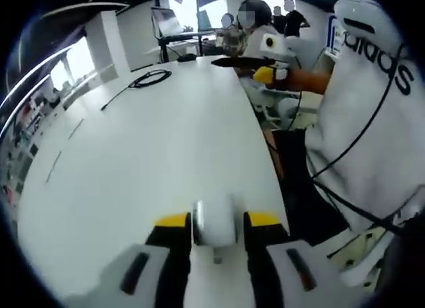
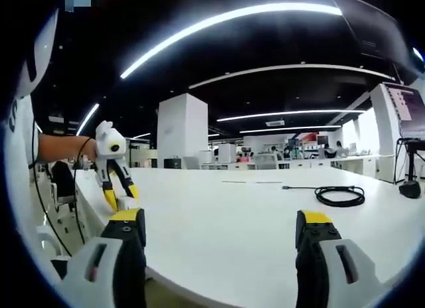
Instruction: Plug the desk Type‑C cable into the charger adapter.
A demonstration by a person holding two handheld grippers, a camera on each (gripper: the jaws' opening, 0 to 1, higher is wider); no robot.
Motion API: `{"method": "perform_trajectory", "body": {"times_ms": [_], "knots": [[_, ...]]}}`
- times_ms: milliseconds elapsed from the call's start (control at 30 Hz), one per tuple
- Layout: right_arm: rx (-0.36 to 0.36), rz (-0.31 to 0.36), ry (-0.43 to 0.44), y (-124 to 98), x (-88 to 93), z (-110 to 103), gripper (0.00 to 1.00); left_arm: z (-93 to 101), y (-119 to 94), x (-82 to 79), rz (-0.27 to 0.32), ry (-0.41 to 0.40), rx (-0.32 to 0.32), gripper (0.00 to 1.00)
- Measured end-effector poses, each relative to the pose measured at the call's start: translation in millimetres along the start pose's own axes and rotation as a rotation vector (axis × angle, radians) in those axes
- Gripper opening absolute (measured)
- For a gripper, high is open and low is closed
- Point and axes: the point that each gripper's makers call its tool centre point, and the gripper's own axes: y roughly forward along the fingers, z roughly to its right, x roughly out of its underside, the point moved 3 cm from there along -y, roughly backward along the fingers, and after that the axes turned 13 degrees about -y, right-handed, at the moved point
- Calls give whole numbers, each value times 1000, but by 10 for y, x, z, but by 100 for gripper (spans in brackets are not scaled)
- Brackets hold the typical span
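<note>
My left gripper (image 1: 218, 220) is shut on a white charger adapter (image 1: 216, 231), held just above the near edge of the white table (image 1: 146, 155). A black Type‑C cable (image 1: 150, 78) lies coiled at the far end of that table, with one end trailing out straight. In the right gripper view the same cable (image 2: 339, 196) lies ahead and to the right. My right gripper (image 2: 220, 217) stands open above the table with nothing between its jaws. The left gripper (image 2: 121, 198) comes into that view at the left, jaws pointing down, a small white piece between them. The right gripper (image 1: 229, 61) hovers over the table's far right edge.
A person in a white printed top (image 1: 372, 115) stands close on the right, with thin black wires hanging across it. Other people, chairs and desks with monitors (image 1: 166, 22) sit beyond the table. A stand base (image 2: 410, 187) rests on the table right of the cable.
</note>
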Motion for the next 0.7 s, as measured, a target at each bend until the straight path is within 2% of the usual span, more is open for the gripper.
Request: {"method": "perform_trajectory", "body": {"times_ms": [100,167,200,467,600,700], "knots": [[-2,2,-1,6,-16,-13,95,-17,-50,-41,29,-13,-18,35],[-4,2,-2,8,-11,-16,95,-3,-85,-98,79,-33,-16,35],[-5,1,-2,12,-24,-32,95,13,-110,-139,124,-51,-11,35],[-6,-12,-2,10,5,-25,95,-5,-160,-95,226,-130,-57,37],[-5,-13,-4,20,9,-5,95,-75,-244,-172,363,-203,-139,41],[-4,-15,-5,32,2,-4,95,-106,-332,-232,477,-254,-218,52]]}}
